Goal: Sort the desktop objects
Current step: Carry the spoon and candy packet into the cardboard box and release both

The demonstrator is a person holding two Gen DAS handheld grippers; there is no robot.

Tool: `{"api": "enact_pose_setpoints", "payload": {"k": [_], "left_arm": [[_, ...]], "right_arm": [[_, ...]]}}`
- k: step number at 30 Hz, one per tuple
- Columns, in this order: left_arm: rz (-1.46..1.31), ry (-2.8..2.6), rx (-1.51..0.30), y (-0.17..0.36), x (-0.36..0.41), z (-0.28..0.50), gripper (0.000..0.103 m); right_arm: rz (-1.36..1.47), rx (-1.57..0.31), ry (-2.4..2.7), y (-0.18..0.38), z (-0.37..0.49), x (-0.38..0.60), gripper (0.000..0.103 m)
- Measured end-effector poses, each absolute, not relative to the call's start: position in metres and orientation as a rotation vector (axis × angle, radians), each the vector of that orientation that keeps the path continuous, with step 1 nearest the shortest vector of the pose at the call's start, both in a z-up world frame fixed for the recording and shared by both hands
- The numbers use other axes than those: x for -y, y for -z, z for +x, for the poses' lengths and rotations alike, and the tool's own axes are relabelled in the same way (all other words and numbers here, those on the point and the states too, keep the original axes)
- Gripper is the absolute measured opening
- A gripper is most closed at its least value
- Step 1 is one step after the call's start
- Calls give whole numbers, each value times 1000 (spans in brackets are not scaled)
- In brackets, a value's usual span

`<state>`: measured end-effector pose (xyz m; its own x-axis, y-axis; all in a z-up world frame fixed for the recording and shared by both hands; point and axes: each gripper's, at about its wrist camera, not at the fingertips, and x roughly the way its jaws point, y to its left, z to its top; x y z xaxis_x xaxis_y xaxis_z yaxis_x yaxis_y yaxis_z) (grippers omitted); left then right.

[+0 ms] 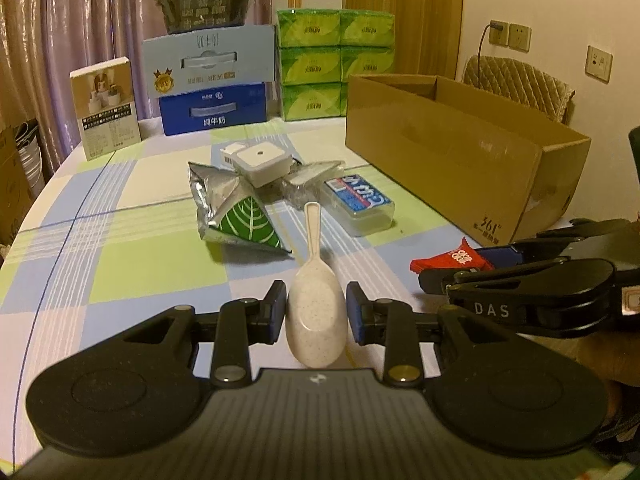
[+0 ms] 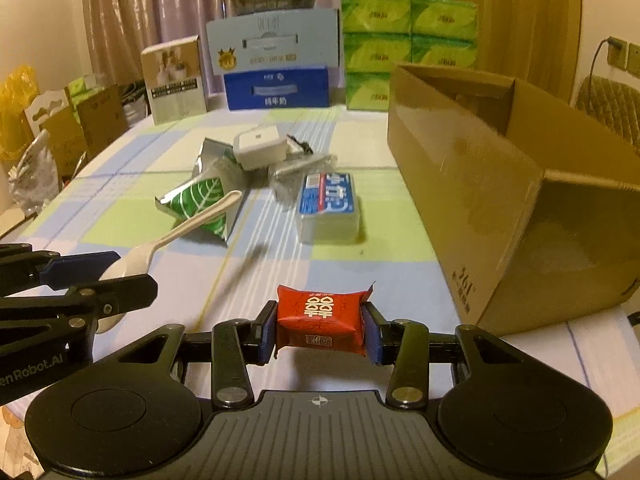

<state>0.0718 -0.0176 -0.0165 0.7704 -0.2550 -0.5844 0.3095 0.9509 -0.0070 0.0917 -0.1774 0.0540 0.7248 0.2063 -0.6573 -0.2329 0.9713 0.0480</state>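
Observation:
A speckled cream spoon (image 1: pixel 316 312) is pinched by its bowl between my left gripper's (image 1: pixel 316 300) blue pads, handle pointing away. The right wrist view shows that spoon (image 2: pixel 180 228) held off the checked tablecloth, at my left gripper (image 2: pixel 116 268). My right gripper (image 2: pixel 320 320) is shut on a red candy packet (image 2: pixel 320 312) just above the table, near the open cardboard box's (image 2: pixel 500 184) front corner. Ahead lie a green-leaf foil pouch (image 1: pixel 240 216), a white square device (image 1: pixel 262 160), a clear wrapped item (image 1: pixel 308 176) and a clear box with a blue label (image 1: pixel 360 200).
The cardboard box (image 1: pixel 460 152) fills the table's right side. Along the far edge stand milk cartons (image 1: pixel 212 80), green tissue packs (image 1: pixel 336 64) and a small beige box (image 1: pixel 108 108). A padded chair (image 1: pixel 520 80) is behind the box; bags (image 2: pixel 40 128) sit left of the table.

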Motion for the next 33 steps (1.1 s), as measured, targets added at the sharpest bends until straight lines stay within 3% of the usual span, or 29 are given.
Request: {"api": "enact_pose_setpoints", "payload": {"k": [17, 33], "left_arm": [[117, 339, -485, -55, 48, 77, 27], [81, 503, -456, -103, 154, 128, 27]], "right_arm": [[-39, -545, -215, -123, 92, 198, 40], [44, -502, -70, -184, 146, 329, 40]]}}
